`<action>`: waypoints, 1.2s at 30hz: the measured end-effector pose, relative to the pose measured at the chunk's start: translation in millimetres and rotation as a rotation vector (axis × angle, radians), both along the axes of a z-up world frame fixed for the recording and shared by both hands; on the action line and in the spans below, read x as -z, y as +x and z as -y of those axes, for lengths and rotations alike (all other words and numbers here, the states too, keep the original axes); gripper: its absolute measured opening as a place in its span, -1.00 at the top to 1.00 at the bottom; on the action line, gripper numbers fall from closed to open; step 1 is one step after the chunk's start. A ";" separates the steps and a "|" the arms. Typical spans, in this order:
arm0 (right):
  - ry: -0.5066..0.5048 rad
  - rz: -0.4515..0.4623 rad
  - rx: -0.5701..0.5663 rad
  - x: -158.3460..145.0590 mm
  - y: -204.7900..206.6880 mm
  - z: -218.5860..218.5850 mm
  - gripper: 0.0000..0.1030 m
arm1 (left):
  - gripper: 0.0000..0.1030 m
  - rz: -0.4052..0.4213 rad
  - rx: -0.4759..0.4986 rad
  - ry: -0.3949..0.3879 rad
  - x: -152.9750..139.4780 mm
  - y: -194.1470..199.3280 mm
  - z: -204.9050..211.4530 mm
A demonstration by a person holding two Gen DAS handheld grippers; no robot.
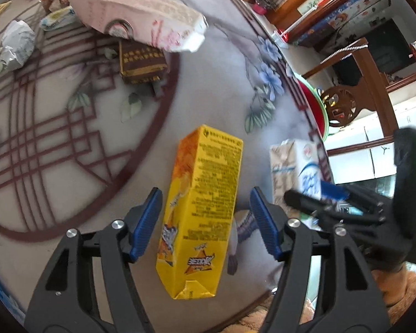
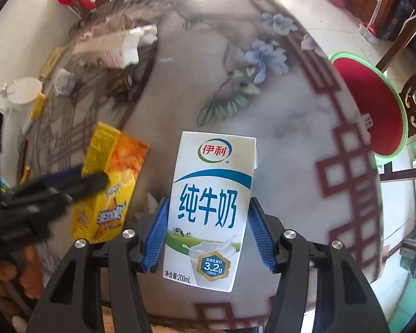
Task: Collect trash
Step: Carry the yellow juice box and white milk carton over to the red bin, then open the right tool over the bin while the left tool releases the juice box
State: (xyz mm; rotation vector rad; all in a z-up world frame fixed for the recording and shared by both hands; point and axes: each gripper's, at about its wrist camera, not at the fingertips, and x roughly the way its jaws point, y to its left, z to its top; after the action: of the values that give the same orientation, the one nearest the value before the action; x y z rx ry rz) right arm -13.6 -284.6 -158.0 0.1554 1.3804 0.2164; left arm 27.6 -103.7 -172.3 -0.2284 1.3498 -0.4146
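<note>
Milk carton (image 2: 208, 208), white with blue lettering

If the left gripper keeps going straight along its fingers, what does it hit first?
Likely the tabletop: the left gripper already straddles the yellow rectangular juice carton, pads not visibly touching it. Depth is unclear.

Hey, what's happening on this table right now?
A person is clearing trash off a round patterned table with two handheld claws. The left claw straddles a yellow drink carton, its pads not touching yet. The right claw is closed on a white milk carton. A red basin sits beyond the table's edge.
</note>
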 end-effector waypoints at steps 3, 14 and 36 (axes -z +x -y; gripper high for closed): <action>0.010 0.021 0.001 -8.8 4.7 4.3 -0.08 | 0.17 -0.014 -0.006 -0.009 3.8 0.1 3.6; 0.053 0.127 -0.014 -46.3 30.3 37.9 -0.08 | 0.22 0.095 -0.138 -0.043 -28.8 15.2 6.9; 0.052 0.165 0.054 -50.5 57.9 169.5 -0.08 | 0.23 0.145 -0.125 -0.029 -49.8 38.2 121.5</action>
State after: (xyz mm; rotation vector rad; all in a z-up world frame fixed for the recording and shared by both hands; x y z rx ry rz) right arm 44.3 -454.1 -107.6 0.2132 1.2052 0.2153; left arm 65.8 -225.2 -122.5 -0.2992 1.1807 -0.3390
